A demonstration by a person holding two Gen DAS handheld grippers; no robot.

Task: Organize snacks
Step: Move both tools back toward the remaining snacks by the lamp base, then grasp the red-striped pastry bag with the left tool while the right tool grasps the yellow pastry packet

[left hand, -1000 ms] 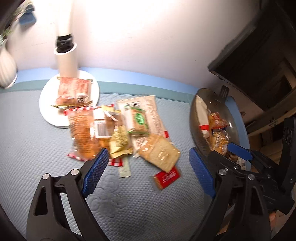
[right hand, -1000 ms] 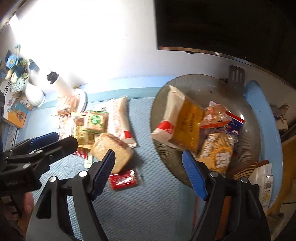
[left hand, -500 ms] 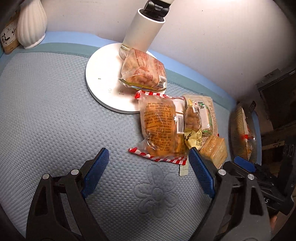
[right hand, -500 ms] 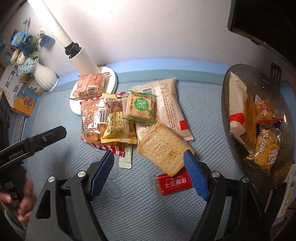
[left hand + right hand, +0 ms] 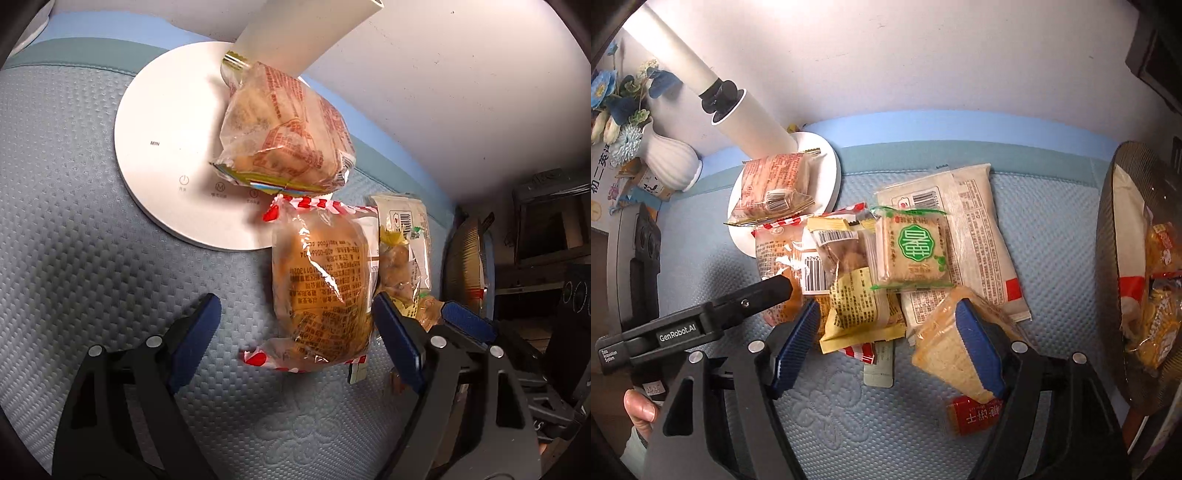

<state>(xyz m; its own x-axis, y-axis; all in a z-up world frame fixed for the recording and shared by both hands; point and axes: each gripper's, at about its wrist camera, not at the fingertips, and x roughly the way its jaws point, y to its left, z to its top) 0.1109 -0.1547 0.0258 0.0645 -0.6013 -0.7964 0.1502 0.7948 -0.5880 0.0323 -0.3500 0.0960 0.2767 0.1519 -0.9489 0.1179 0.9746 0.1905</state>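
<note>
Most of the sorting is still ahead of me, I judge. Starting at the left, one bun lies on the lamp base, at about 12 o'clock from my left hand-held gripper, whose jaws have just been narrowing but stand released around the bread pack, pads not yet pressing it. In the middle, the loose pile sits on the worktop: my right hand-held gripper, also just narrowing and unclenched, straddles the yellow pack; the toast lies under its right finger. At 3 o'clock the bowl holds only a few snacks.
</note>
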